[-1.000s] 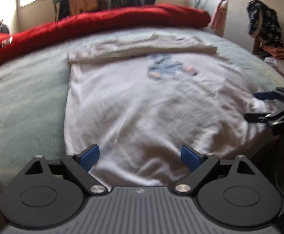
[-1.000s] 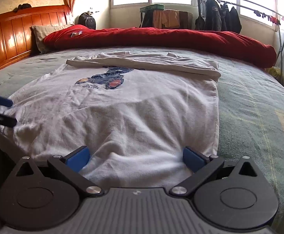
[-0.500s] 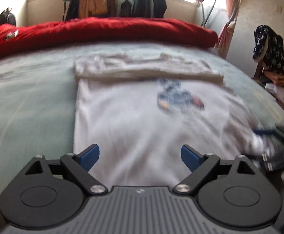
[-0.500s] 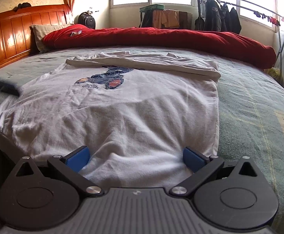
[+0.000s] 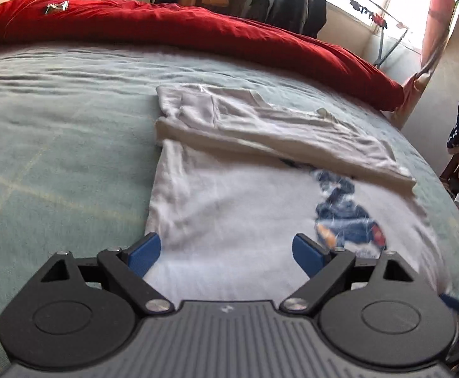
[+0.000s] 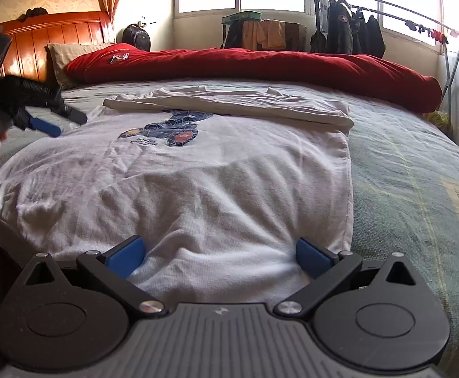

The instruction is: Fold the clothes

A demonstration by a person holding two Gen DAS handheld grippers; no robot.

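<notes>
Black tool bodies, blue fingertip pads, silver screws

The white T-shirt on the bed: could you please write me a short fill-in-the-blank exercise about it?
1. The white T-shirt lies on a green ____.
2. Its far edge is already ____ over.
3. Beyond it lies a ____ duvet.
4. Both the left tongs and the right tongs are ____.

Missing words: bed; folded; red; open

Left hand-held gripper, jaws wide, over white T-shirt w/ top folded, on green bed.
</notes>
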